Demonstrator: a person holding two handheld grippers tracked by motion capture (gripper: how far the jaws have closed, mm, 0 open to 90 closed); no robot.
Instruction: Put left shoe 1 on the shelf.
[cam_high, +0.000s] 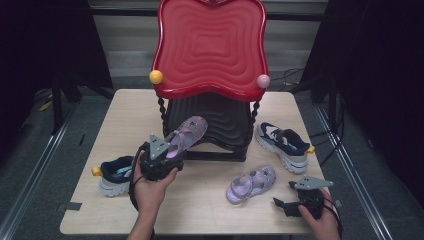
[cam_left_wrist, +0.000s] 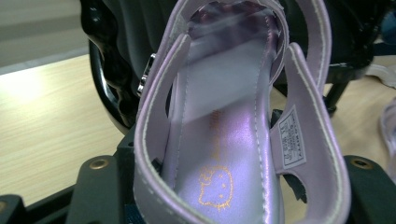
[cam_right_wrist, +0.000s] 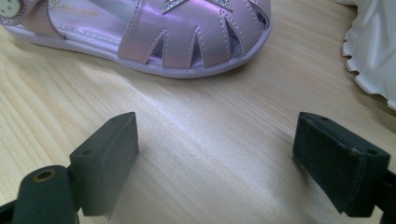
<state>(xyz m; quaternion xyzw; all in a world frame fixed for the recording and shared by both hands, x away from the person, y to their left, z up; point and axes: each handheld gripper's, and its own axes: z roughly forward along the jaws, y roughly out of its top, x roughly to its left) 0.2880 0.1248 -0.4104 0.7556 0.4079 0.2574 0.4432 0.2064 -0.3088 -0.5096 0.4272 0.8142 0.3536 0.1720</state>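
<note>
My left gripper (cam_high: 169, 153) is shut on the heel end of a purple child's sandal (cam_high: 187, 134), held off the table with its toe at the black lower shelf (cam_high: 220, 120) of a red-topped rack (cam_high: 210, 45). In the left gripper view the sandal (cam_left_wrist: 224, 140) lies between the jaws of this gripper (cam_left_wrist: 233, 191), its insole with a gold cat print facing the camera. The matching sandal (cam_high: 250, 184) lies on the table. My right gripper (cam_high: 283, 196) rests just right of it, open. In the right gripper view nothing sits between the jaws of my right gripper (cam_right_wrist: 215, 158), and the sandal (cam_right_wrist: 187, 32) lies beyond them.
A navy and white sneaker (cam_high: 282, 142) lies right of the rack, and its mate (cam_high: 114, 175) lies at the table's left. A white sneaker sole (cam_right_wrist: 373, 46) edges the right gripper view. The wooden table (cam_high: 210, 210) ends close to my hands.
</note>
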